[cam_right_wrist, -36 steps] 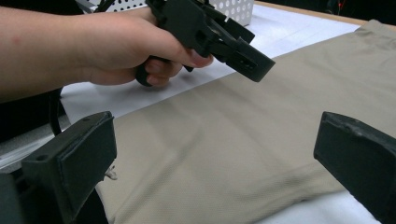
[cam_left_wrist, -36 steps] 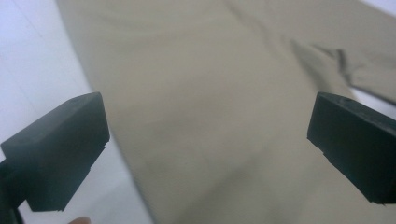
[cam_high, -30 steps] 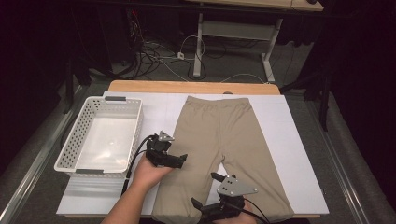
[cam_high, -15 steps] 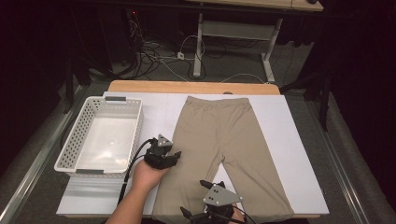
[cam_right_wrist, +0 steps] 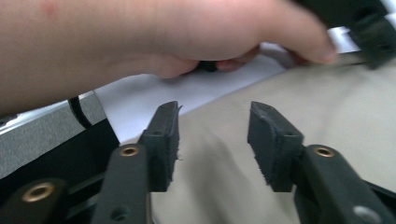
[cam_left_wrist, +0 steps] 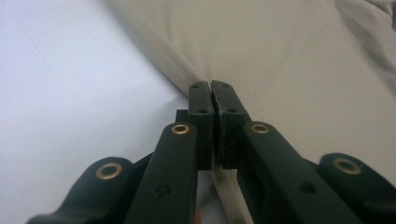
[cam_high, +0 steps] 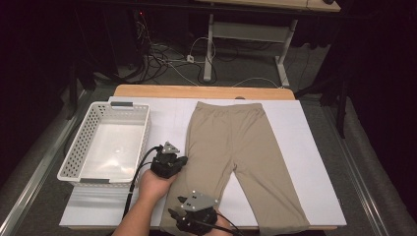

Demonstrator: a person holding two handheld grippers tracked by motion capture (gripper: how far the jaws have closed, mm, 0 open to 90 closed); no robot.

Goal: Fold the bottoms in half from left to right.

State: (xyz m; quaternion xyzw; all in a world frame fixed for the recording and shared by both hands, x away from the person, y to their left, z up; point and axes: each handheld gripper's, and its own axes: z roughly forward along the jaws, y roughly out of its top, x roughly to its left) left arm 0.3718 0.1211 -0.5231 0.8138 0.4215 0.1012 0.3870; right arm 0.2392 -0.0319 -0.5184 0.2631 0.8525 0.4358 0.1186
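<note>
From the high view, a pair of beige, finely knit stretch shorts (cam_high: 236,157) lies flat and spread on the white-covered table (cam_high: 314,162), waistband at the far side and the two legs running toward the person. Compared with a second ago, the left gripper (cam_high: 178,161) has stayed at the outer edge of the left leg while its jaws have just been closing, and the right gripper (cam_high: 183,212) has slid leftward along the near edge to the hem of that same leg, its jaws also just closing. I judge this as the opening grasp of a fold, with both pinch points on one leg. A white perforated plastic basket (cam_high: 105,142), rectangular with grey handle tabs, sits well apart to the left of the shorts. In the left gripper view, the black jaws meet, clamped on the fabric edge (cam_left_wrist: 205,88) where the matte, lightly dimpled cloth meets the smooth white surface (cam_left_wrist: 70,93). In the right gripper view, the jaws stand part-way closed with a clear gap, cloth (cam_right_wrist: 219,154) lying between and beneath them but not yet pinched; the person's left hand (cam_right_wrist: 154,32) crosses above, blurred.
</note>
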